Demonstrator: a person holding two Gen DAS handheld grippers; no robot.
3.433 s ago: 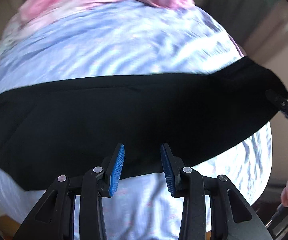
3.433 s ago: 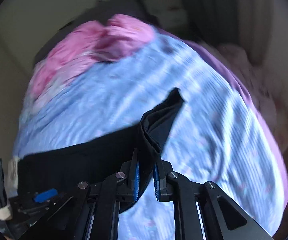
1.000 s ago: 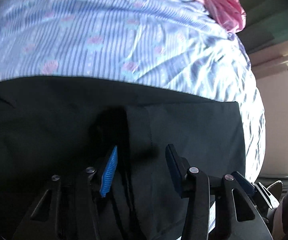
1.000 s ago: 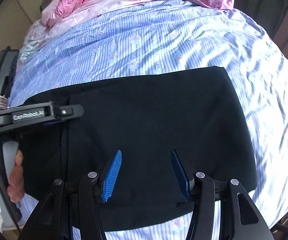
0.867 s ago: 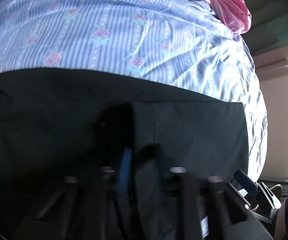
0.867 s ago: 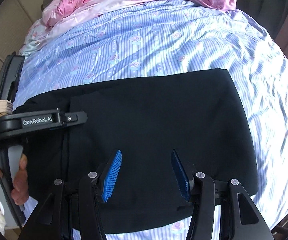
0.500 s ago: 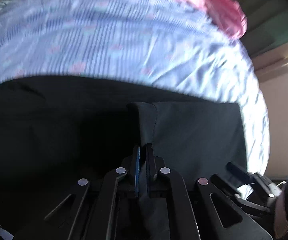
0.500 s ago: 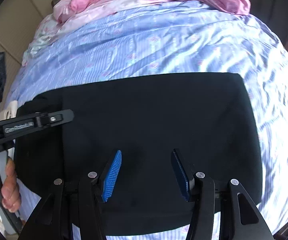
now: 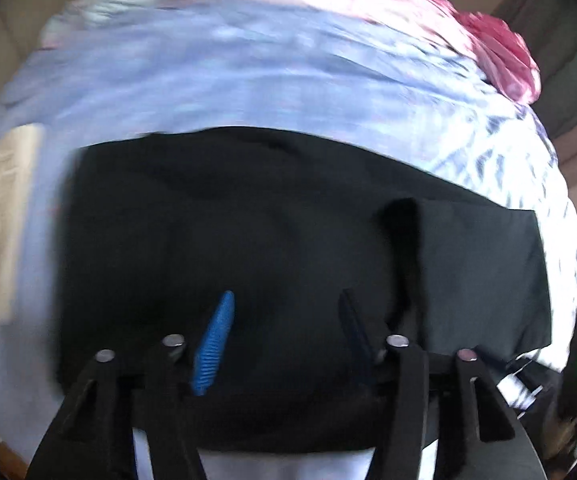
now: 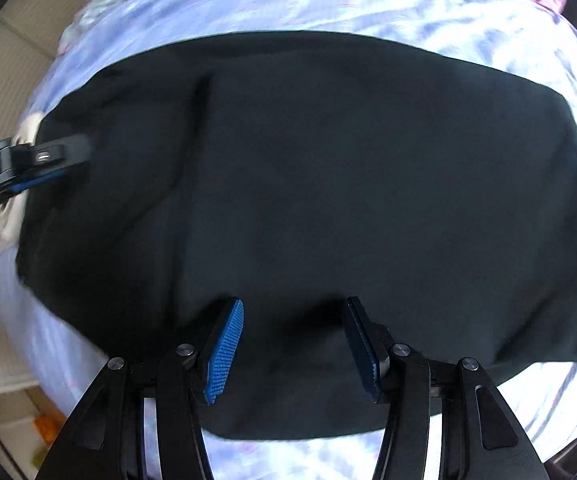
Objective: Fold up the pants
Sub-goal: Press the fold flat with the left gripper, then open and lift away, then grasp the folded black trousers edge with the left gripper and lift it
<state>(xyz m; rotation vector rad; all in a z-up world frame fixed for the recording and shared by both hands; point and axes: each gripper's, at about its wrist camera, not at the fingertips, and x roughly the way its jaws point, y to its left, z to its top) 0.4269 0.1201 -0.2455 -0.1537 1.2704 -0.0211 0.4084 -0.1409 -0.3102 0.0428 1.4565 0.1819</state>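
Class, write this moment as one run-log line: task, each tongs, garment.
task: fold pants | left tongs: opening, nothing between | right tongs: open, empty | black pants: folded flat on striped sheet

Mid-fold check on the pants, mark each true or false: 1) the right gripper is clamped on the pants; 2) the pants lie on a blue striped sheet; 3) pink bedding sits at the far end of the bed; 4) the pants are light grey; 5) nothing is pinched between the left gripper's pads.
1) False. The right gripper hovers open above the black pants, nothing pinched.
2) True. The blue striped sheet surrounds them.
3) True. Pink bedding is bunched beyond the sheet.
4) False. They are black.
5) True. The left gripper is opening, with a clear gap between its pads.
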